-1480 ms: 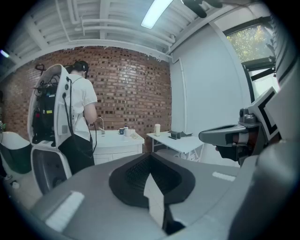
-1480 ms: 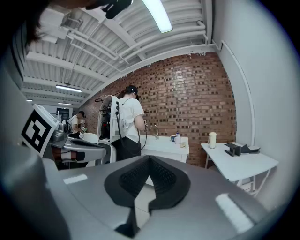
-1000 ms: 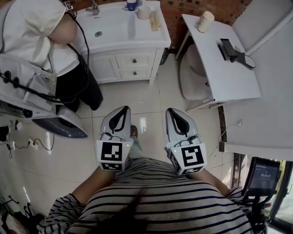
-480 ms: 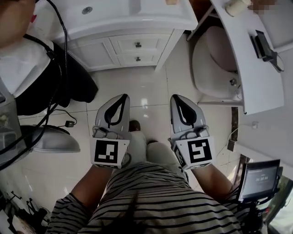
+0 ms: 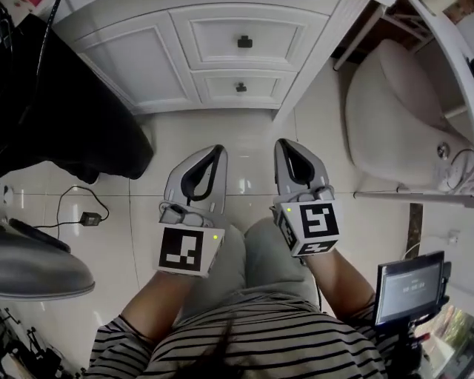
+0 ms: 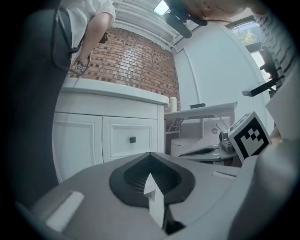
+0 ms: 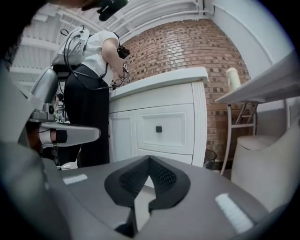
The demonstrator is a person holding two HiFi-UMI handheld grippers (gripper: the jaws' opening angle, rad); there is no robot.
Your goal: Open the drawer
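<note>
white drawer [image 5: 211,33] closed, dark square knob [image 5: 244,41]; left gripper [image 5: 216,149], right gripper [image 5: 284,144] jaws pressed together, empty

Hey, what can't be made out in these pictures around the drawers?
- Lower drawer knob: hidden behind the left gripper and right gripper in their own views.
- Countertop surface: past the head view's top edge, edge-on in gripper views.
- Screen print: too small, head view.
- Contents: upper drawer and lower drawer both shut.

Bright, even light. In the left gripper view a lamp [image 6: 161,7] glows at 12 o'clock, a window [image 6: 243,33] at 2, perhaps overexposed. Both gripper views bend strongly, with dark rims.
</note>
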